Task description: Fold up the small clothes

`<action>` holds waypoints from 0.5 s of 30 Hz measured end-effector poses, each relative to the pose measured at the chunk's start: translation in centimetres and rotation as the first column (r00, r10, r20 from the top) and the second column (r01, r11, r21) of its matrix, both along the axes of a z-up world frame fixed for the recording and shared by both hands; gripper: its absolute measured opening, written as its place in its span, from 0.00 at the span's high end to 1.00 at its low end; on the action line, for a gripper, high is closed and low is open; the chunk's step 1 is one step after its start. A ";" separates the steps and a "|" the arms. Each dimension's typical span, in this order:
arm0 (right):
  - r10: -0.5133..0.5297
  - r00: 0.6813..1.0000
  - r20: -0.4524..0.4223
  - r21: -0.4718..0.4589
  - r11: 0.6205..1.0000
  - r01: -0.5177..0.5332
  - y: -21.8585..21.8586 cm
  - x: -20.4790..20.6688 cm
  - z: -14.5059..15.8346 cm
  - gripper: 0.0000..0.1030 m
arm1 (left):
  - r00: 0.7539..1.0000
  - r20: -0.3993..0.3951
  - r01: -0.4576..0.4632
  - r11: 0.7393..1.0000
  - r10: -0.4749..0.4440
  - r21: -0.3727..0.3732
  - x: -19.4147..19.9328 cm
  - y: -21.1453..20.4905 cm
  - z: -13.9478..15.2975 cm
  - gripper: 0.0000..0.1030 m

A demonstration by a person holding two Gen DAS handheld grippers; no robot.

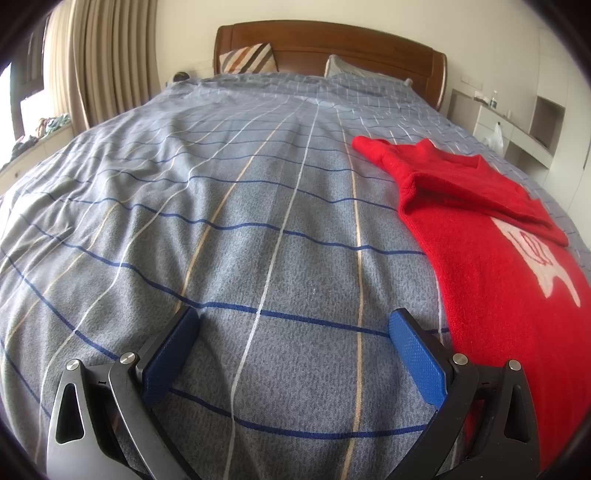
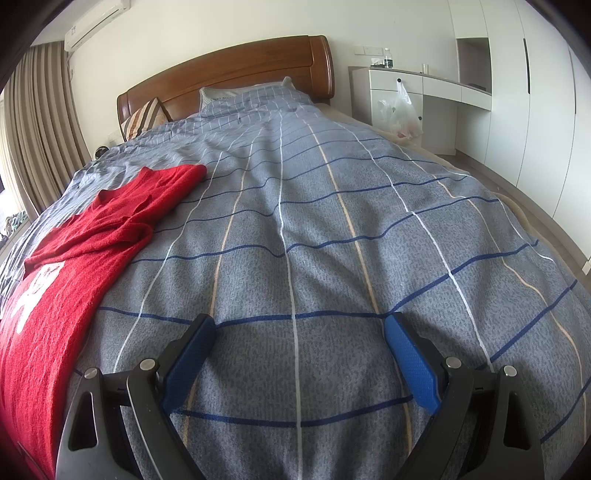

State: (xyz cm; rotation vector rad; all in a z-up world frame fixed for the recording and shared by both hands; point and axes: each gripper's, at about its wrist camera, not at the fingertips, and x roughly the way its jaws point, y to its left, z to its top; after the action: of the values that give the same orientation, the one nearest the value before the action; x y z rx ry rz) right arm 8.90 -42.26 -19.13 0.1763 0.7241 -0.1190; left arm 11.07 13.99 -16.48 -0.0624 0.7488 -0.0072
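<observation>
Both grippers stand wide open with nothing between their blue pads, each angled down at a bed.

Left wrist view: the left gripper [image 1: 293, 321] hangs over a grey-blue checked bedspread [image 1: 221, 229]. A red knitted sweater [image 1: 491, 258] lies flat on the spread to the right, just beside the right-hand finger; whether they touch cannot be told. One sleeve is folded across its chest, partly covering a white design with red marks (too distorted and cut off to read). The sweater's lower part runs out of view. A wooden headboard [image 1: 332, 48] and a striped pillow [image 1: 249, 59] sit far back.

Right wrist view: the right gripper [image 2: 299, 326] hangs over bare bedspread, with the sweater at the left, apart from the fingers. An air conditioner [image 2: 98, 22] carries a small label, unreadable. A plastic bag [image 2: 402, 110] hangs on a white desk [image 2: 424, 83], its contents unclear.
</observation>
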 end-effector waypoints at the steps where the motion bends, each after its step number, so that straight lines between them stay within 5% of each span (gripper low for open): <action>1: 0.000 1.000 0.000 0.000 1.000 0.000 0.0 0.0 0.0 0.11 | 1.000 0.000 0.000 1.000 0.000 0.000 0.0 0.0 0.0 0.01; 15: 0.001 1.000 -0.001 0.000 1.000 -0.001 0.0 0.0 0.0 0.11 | 1.000 0.003 -0.002 1.000 0.002 0.005 0.0 0.1 0.1 0.01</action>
State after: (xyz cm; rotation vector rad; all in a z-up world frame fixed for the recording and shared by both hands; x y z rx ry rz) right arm 8.87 -42.26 -19.13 0.1763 0.7251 -0.1184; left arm 11.10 14.05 -16.37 -0.0579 0.7458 -0.0033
